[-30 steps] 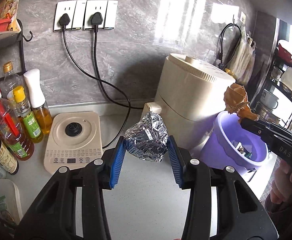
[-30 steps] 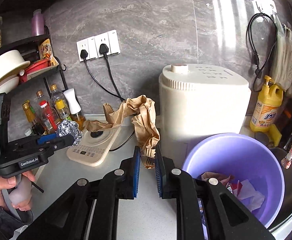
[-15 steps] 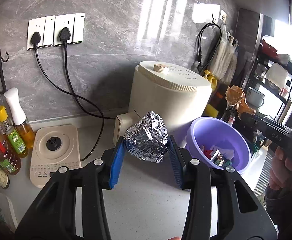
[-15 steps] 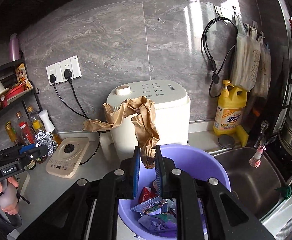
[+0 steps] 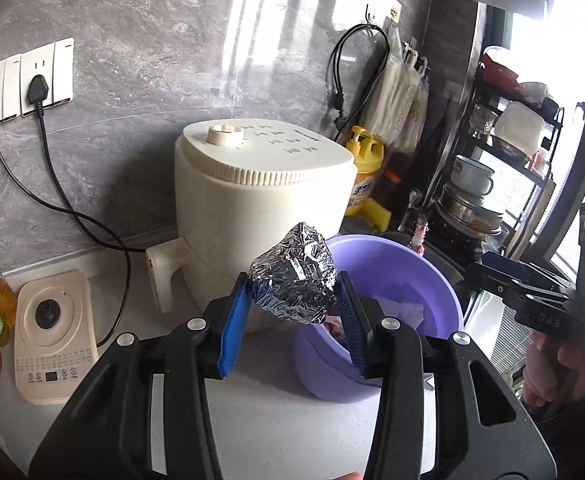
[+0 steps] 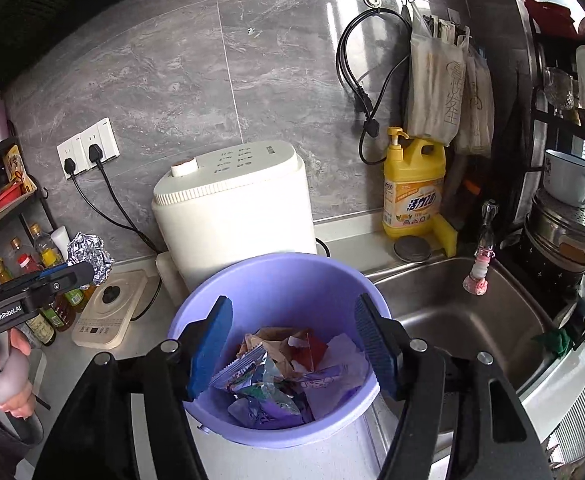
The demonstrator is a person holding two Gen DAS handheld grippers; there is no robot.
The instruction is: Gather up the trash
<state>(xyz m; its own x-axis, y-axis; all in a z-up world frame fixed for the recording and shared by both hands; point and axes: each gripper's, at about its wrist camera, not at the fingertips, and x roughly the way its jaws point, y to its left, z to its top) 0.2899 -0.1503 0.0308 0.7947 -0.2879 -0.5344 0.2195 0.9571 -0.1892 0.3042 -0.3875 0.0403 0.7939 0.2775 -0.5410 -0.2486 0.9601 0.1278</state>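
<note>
Change since half a second ago: the right gripper (image 6: 292,344) has let go — the brown paper that hung between its blue pads now lies in the purple bin (image 6: 280,276) on top of the wrappers (image 6: 280,372), and the jaws stand wide over the bin mouth. The left gripper (image 5: 294,312) has come closer to the bin; before, the bin sat off to its right, now its rim shows directly behind the jaws.

Left jaws are clamped on the foil wad (image 5: 294,276) — a lumpy cone, broad end down between the pads, narrow end up and tilted slightly right. Long axis roughly vertical. It is held in the air at the bin's near-left rim, not inside it yet.

Surroundings, relative to the bin: cream air fryer (image 5: 260,196) just behind it, induction plate (image 5: 52,336) further left on the pale grey tabletop (image 5: 292,420), steel sink (image 6: 464,316) just right, yellow detergent bottle (image 6: 412,188) behind the sink. Grey marble wall, two plugs in the sockets (image 5: 24,76).
</note>
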